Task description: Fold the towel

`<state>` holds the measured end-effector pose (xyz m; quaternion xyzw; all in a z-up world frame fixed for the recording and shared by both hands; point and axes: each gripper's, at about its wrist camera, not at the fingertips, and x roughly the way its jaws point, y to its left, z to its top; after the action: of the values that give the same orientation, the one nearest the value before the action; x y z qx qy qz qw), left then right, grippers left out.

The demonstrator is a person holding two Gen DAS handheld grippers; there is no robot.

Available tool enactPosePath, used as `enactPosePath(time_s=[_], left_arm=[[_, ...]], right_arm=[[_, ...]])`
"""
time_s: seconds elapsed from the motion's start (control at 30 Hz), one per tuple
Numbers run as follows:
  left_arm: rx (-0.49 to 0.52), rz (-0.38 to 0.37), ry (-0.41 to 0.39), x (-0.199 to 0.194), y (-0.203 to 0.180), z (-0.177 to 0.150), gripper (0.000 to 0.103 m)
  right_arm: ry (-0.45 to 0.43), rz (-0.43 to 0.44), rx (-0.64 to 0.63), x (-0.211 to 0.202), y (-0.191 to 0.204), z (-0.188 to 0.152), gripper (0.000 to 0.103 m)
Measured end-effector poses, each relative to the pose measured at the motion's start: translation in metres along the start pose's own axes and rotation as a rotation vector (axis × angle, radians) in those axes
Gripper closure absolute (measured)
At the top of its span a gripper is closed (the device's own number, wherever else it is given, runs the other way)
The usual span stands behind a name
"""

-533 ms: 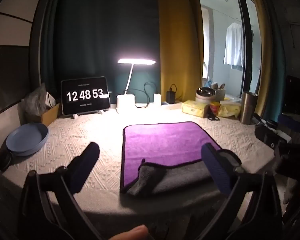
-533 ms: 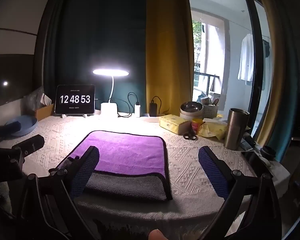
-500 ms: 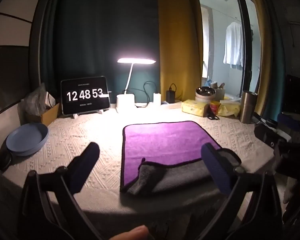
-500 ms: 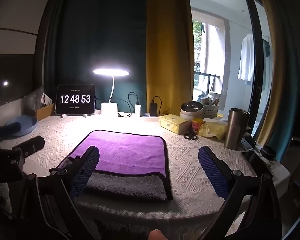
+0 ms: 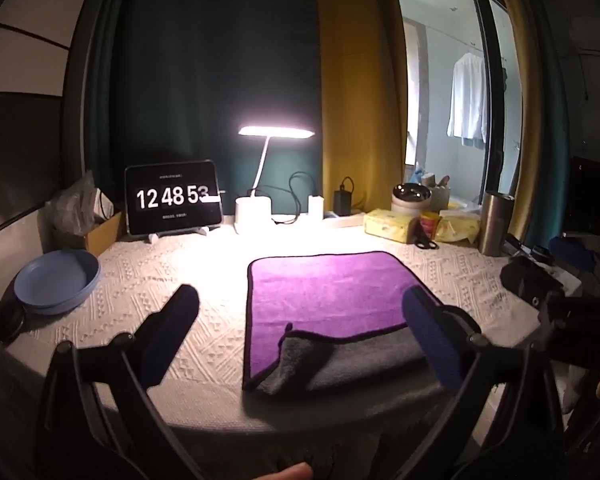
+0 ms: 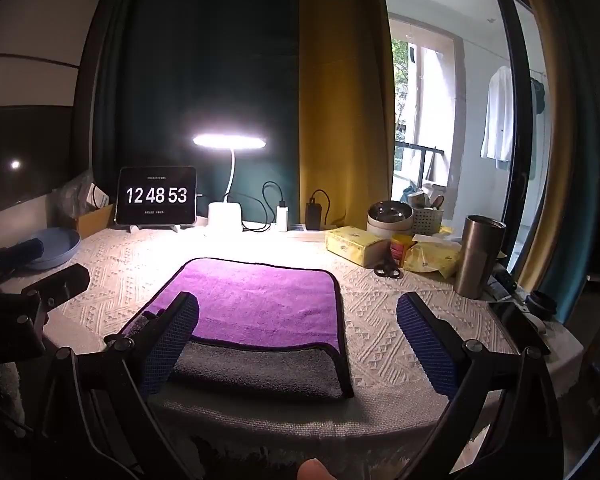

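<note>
The purple towel [image 5: 332, 292] lies flat on the tabletop [image 5: 148, 280], in front of both grippers and a little lower than them. Its near edge is turned over, so a gray strip [image 6: 260, 368] of the underside shows along the front. That strip runs from left to right, across the way the grippers point. Its left corner is bunched up and looks a bit messy in the left wrist view.

The left gripper [image 5: 300, 320] hangs above the near edge of the tabletop with its jaws wide open and nothing in them. The towel's left near corner sits between its two fingers in the picture, ahead of them. The right gripper [image 6: 298, 334] also hangs with its jaws wide open and empty. The right near corner of the towel lies ahead of it, between its fingers in the picture.

So each hand is closest to its own near corner. The next move is probably to reach forward and down, one gripper to each end of the gray strip. The bunched left corner may be harder to pinch cleanly than the smooth right one. Neither gripper touches the towel.
</note>
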<state>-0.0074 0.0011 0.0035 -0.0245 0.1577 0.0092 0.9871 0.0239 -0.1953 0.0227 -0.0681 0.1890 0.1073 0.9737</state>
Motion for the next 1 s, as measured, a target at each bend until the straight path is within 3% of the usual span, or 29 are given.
enactPosePath(time_s=[1.0], left_arm=[[0.003,0.001,0.001,0.0038,0.0011,-0.001,0.001]], right_arm=[[0.004,0.003,0.002,0.0007,0.0027,-0.0002,0.001]])
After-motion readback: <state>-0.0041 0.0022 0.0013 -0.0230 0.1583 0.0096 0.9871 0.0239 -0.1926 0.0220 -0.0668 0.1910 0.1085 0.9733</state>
